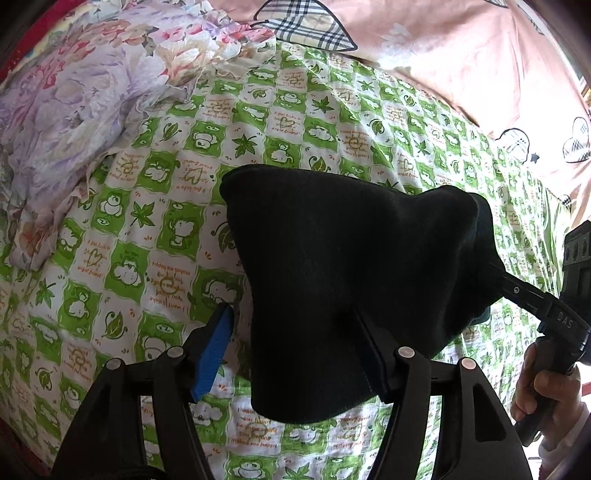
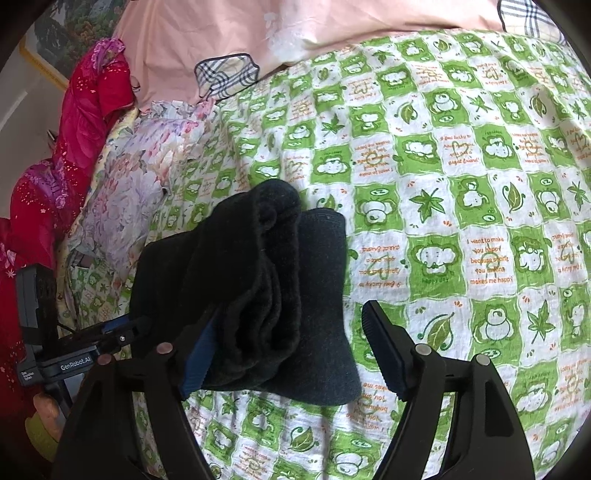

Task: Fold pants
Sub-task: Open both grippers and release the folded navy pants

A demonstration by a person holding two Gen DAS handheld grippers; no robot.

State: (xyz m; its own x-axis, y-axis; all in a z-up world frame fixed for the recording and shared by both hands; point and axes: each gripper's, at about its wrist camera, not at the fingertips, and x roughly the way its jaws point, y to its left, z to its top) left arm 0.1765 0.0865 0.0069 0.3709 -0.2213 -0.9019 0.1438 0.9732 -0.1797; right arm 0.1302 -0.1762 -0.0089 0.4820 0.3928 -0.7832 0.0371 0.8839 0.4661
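Black fleece pants [image 2: 258,295], folded thick, lying on the green checked bed [image 2: 443,184]; soft, light, sagging. Left tongs [image 1: 295,343] and right tongs [image 2: 291,343] both gaping open, straddling the bundle; hold best taken at the folded edges.

One pair of black pants [image 2: 255,295] lies bunched into several thick layers on one green-and-white checked sheet [image 2: 461,206]; taking the pants as the landmark, everything else is counted from there. Two grippers are present: the left gripper [image 1: 291,347], with one finger beside the pants and one under the cloth, and the right gripper [image 2: 291,350], with one finger against the cloth and one standing apart from it. Each has two fingers, four in all. Beyond the pants lies one pink cover [image 2: 229,33]; to their side one floral cloth [image 1: 85,96] and one red cloth [image 2: 74,140]. One hand [image 1: 543,391] shows.
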